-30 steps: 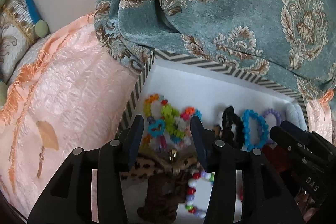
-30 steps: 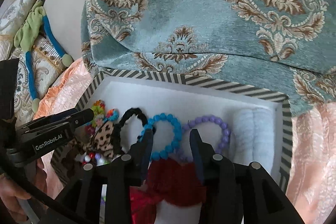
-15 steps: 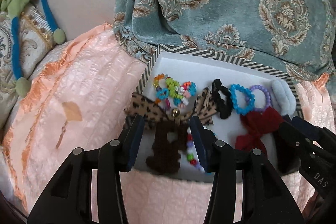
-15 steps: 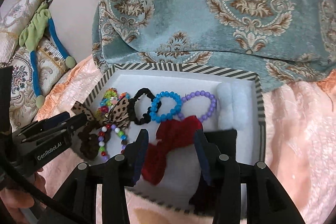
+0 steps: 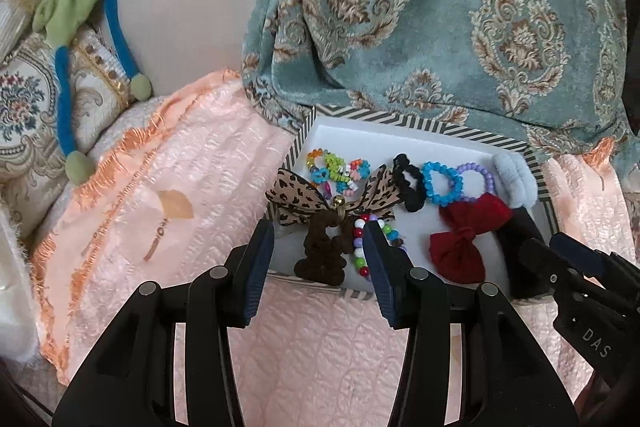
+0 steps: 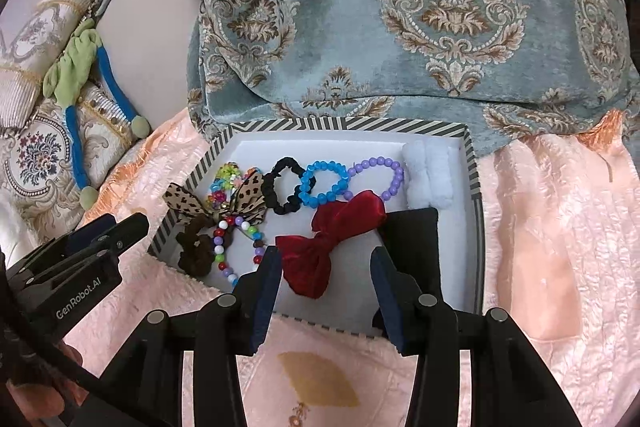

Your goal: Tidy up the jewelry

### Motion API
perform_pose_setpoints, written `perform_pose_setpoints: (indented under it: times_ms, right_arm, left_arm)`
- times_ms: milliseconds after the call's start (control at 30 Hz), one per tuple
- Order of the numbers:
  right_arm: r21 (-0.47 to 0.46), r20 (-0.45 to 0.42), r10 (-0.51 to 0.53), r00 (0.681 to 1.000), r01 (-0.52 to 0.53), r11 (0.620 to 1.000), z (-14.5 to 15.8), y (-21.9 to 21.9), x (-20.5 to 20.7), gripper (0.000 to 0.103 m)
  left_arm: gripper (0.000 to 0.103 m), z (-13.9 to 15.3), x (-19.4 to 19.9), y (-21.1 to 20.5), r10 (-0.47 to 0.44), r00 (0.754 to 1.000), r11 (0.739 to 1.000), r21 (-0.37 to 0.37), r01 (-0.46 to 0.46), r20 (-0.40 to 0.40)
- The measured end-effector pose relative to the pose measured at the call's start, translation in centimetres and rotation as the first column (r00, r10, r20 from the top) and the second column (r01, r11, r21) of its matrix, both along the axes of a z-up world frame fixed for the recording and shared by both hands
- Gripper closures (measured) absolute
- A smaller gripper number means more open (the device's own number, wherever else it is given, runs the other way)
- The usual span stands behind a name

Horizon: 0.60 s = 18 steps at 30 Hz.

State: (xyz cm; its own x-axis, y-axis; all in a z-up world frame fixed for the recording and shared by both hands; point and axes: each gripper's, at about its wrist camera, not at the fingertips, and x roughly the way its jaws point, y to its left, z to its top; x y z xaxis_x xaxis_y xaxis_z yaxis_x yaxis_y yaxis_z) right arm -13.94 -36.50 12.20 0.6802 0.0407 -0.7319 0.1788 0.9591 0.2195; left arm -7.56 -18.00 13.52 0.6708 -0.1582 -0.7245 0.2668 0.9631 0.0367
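Left wrist view: my left gripper (image 5: 318, 241) open, holding nothing, above near edge of striped box (image 5: 400, 118). Leopard bow (image 5: 304, 195) hangs over box rim; brown scrunchie (image 5: 322, 254) touches multicolour bead bracelet (image 5: 362, 249). Risk: grip catches both, beads drag out.

Right wrist view: my right gripper (image 6: 324, 265) open, empty, near red bow (image 6: 328, 243). Black pad (image 6: 412, 247) just beside; jaw may pinch it too.

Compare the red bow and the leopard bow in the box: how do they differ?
The red bow is plain and one colour; the leopard bow is tan with dark spots. The red bow lies alone on the white floor near the black pad; the leopard bow lies over beads, its left wing over the striped wall of the box. Both lie inside the box, held by no tongs.
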Motion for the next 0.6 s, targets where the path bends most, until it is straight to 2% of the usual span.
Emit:
perform_pose_setpoints:
  times_ms: [433, 600]
  right_arm:
    - [-0.011, 0.028, -0.016, 0.999, 0.016, 1.0, 1.7, 0.2, -3.1, 0.059]
    - [-0.01, 0.037, -0.013, 0.999, 0.014, 1.0, 2.2, 0.5, -4.2, 0.059]
  left_arm:
    - [0.057, 2.5, -4.2, 0.1, 0.006, 0.997, 1.0, -0.012, -0.006, 0.08]
    - [0.057, 3.0, -5.4, 0.2, 0.004, 0.997, 1.0, -0.027, -0.001, 0.08]
